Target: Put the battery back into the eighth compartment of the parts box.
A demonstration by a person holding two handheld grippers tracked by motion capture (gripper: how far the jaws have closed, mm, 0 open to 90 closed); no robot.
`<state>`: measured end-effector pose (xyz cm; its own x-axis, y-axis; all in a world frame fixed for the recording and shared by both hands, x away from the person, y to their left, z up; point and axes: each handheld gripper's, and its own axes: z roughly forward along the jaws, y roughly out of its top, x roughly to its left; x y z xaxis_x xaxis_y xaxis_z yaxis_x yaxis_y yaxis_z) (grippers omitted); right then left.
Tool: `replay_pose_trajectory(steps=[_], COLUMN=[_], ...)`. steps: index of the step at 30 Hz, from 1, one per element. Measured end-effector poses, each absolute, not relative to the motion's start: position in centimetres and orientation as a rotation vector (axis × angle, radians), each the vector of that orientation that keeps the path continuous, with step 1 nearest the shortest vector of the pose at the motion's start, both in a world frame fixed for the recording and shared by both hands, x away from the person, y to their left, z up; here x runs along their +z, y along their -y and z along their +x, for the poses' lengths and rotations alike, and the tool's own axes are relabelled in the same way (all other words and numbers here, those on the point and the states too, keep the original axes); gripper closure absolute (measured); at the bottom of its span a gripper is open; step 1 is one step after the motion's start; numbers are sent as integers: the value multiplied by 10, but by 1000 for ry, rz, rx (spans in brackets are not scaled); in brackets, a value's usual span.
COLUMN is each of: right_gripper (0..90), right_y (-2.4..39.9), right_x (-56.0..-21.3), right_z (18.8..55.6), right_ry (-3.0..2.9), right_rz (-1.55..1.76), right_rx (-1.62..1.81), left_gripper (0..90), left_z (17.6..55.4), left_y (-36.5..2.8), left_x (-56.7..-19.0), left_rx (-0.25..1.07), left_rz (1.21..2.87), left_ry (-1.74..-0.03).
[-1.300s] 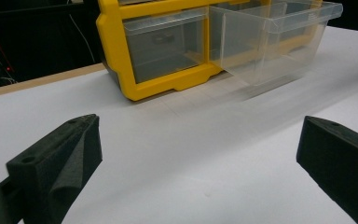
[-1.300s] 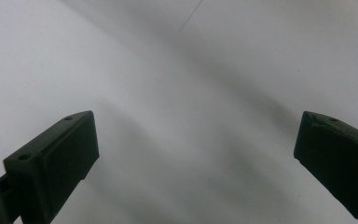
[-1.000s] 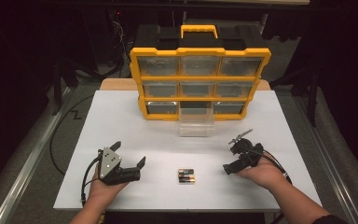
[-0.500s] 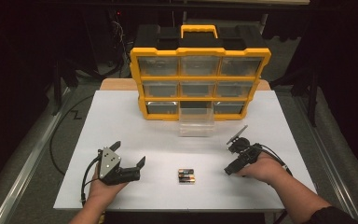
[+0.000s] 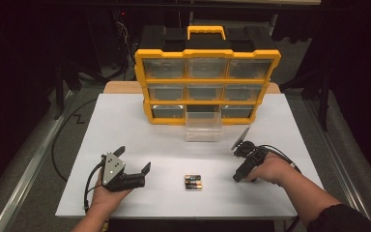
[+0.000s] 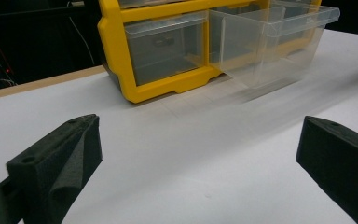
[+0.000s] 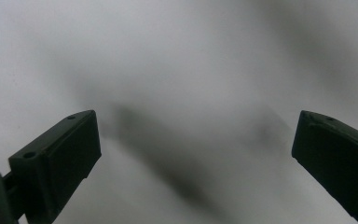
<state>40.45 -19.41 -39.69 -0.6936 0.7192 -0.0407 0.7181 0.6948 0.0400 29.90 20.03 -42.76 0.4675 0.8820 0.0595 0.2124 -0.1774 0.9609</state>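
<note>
Two batteries (image 5: 192, 181) lie side by side on the white table (image 5: 125, 125) near its front edge. My left gripper (image 5: 134, 160) rests to their left, open and empty, jaws pointing right. In the left gripper view that gripper (image 6: 200, 130) faces the yellow organizer (image 6: 116, 51) and its pulled-out clear drawer (image 6: 270, 42). My right gripper (image 5: 235, 162) is to the right of the batteries, tilted down at the table. In the right gripper view it (image 7: 198, 123) is open wide over bare white surface, with nothing between the jaws.
The yellow organizer (image 5: 207, 53), with three rows of clear drawers and a black top handle, stands at the back of the table. Its bottom-middle drawer (image 5: 204, 126) sticks out toward me and looks empty. Cables trail from both grippers off the table's front.
My right gripper has shifted slightly left toward the batteries and tipped down at the table. The left gripper and the batteries have stayed put.
</note>
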Motion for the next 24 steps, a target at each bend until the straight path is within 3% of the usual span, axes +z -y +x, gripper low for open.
replay_pose_trajectory(steps=[24], right_gripper=[20], right_y=[165], right_x=[-400], right_z=[401], right_ry=[-3026], right_rz=[833], right_rx=[-8], left_gripper=[9], left_z=[299], left_y=[-200], left_x=[-427], left_rx=[790], left_rz=[1671], left_ry=[-947])
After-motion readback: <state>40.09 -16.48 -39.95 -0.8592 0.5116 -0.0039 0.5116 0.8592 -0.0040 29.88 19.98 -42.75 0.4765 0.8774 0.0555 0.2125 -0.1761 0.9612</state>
